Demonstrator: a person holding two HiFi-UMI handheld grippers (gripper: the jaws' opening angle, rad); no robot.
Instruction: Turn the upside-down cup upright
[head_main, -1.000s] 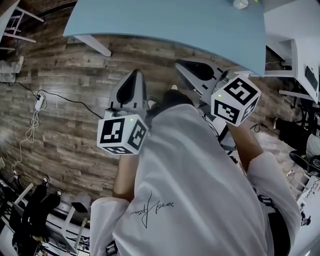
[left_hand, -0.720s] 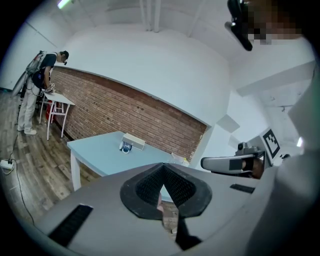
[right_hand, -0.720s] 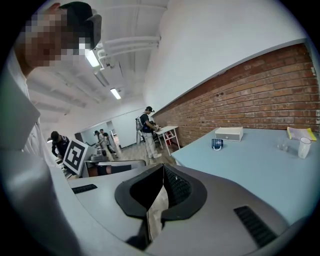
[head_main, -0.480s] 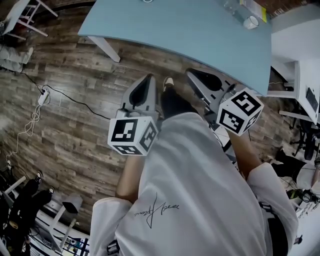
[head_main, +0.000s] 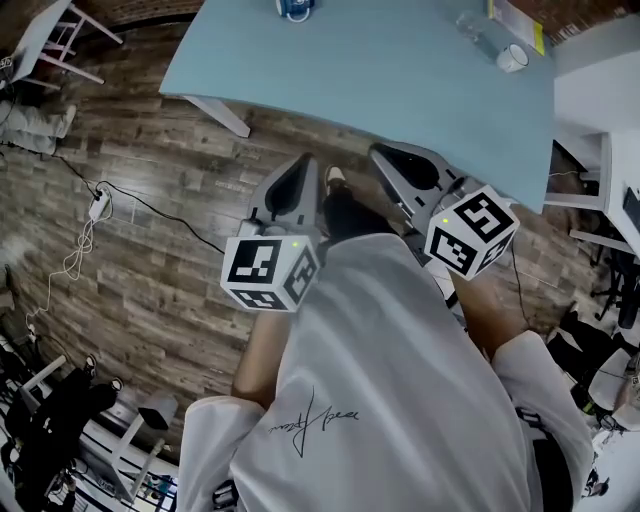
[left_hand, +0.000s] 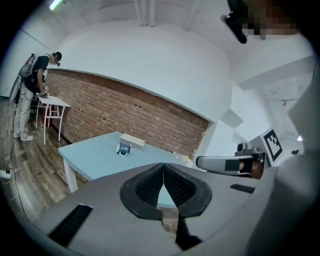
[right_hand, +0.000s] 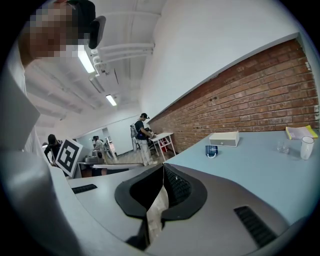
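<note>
Head view is showing us standing well back from the desk (head_main: 400, 50), left tongs (left_hand: 163, 167) and right tongs (right_hand: 163, 167) both closed on nothing, so we are judging the whole task yet to do: the blue cup (head_main: 296, 8), likely ours, is sitting untouched near the far edge.

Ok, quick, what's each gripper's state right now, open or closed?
Left gripper: closed, jaws together, holding nothing.
Right gripper: closed, jaws together, holding nothing.
</note>
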